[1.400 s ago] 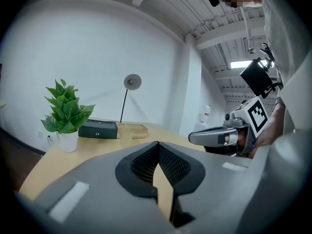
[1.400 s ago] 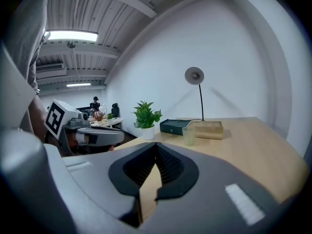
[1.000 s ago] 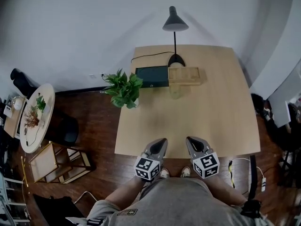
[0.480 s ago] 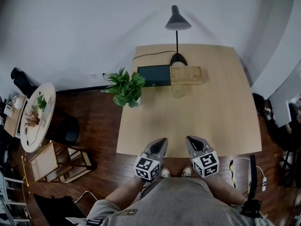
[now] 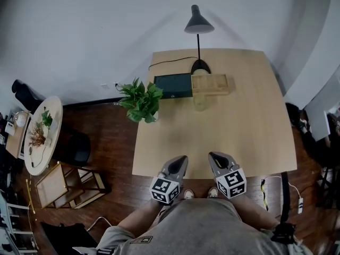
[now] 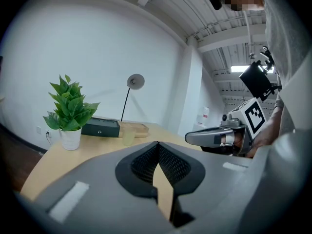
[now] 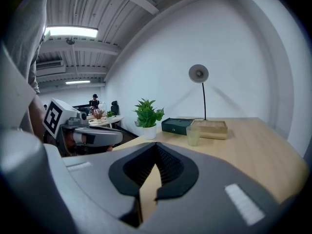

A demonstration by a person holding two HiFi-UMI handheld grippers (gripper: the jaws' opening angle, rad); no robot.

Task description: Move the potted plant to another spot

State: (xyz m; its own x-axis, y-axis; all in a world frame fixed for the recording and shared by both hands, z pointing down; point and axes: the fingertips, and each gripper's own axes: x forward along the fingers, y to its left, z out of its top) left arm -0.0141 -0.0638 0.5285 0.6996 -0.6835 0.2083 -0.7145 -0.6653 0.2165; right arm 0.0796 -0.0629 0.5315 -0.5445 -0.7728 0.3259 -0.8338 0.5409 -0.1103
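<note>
Across the last second nothing was seen to shift. The potted plant (image 5: 141, 101) was kept just left of the dark box (image 5: 172, 85), at the tabletop's (image 5: 228, 132) edge. The left gripper (image 5: 182, 159) and right gripper (image 5: 213, 156) were held well apart from the box, on the person's side, with jaws closed on nothing. Whether the plant's spot was its old or its new one could not be settled.

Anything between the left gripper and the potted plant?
Nothing visible. Only bare table lies between the left gripper at the near edge and the potted plant at the far left edge. The dark box and cup sit right of the plant.
</note>
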